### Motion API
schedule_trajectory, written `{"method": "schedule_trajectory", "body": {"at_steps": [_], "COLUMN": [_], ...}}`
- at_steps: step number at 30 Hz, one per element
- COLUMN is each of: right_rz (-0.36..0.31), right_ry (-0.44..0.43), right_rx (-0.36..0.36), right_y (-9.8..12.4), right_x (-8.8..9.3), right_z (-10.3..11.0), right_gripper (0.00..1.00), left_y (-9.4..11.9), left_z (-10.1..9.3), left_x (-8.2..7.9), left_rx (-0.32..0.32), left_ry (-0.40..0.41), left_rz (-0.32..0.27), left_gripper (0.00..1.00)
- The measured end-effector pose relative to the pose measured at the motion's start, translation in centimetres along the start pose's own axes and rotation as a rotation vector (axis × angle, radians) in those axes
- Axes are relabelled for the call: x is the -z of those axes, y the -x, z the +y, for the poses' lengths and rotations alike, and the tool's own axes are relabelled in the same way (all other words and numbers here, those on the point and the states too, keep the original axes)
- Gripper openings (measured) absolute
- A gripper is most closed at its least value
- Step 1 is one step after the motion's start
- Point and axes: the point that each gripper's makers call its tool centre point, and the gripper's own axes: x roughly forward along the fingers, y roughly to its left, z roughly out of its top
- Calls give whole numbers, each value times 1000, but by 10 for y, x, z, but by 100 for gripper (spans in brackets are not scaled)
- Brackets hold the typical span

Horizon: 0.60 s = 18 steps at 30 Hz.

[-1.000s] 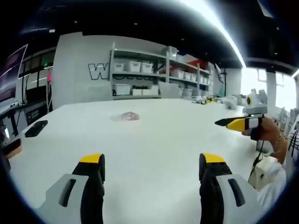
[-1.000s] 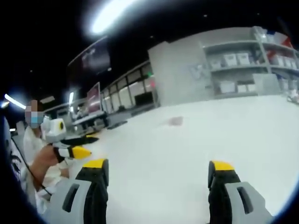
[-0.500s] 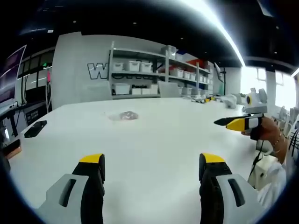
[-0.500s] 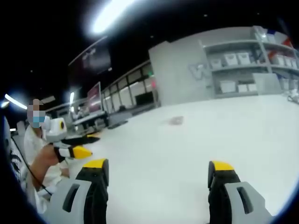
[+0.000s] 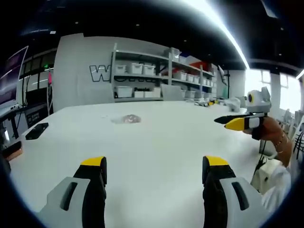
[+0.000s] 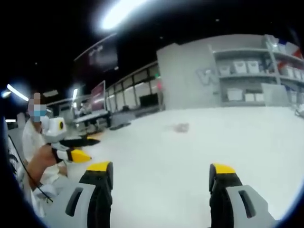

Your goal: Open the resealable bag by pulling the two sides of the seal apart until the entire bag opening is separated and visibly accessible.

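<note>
Nothing has been touched yet; this looks like the reach before the first grasp. The resealable bag (image 5: pixel 126 118) lies flat and alone far out on the white tabletop (image 5: pixel 156 142), well apart from both tools, a small clear packet with something pinkish inside. In the right gripper view it is a faint smudge (image 6: pixel 180 127) on the same pale surface, too blurred to show which edge carries the seal.

The left hand-held gripper (image 5: pixel 153 168) hovers above the near part of the tabletop with its jaws spread wide and nothing between them. The right hand-held gripper (image 6: pixel 160 173) is likewise wide apart and empty. Seen from the left gripper view, the right tool (image 5: pixel 237 122) is held up at the side in the person's hand (image 5: pixel 268 135), its yellow tip pointing across the tabletop.

My guess is that both tools need to travel forward to the bag, one to each side of the seal, and close on the thin lips before any pulling apart can begin. Catching such flat film off a smooth surface could be fiddly.

Shelving with white bins (image 5: pixel 142 78) stands along the far wall.
</note>
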Motion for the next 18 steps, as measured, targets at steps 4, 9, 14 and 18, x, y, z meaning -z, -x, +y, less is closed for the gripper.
{"method": "schedule_trajectory", "body": {"at_steps": [4, 9, 14, 18], "right_rz": [2, 7, 17, 20], "right_ry": [10, 21, 52, 52], "right_rx": [-3, 2, 14, 15], "right_y": [-4, -7, -11, -13], "right_x": [-1, -2, -4, -4], "right_z": [2, 0, -2, -3], "right_gripper": [83, 82, 81, 81], "left_y": [2, 4, 5, 5], "left_z": [1, 3, 3, 1], "left_x": [0, 0, 0, 0], "left_rx": [-2, -6, -8, -5], "left_ry": [2, 4, 3, 1], "left_rz": [-3, -4, -5, -4], "left_gripper": [82, 82, 82, 82]}}
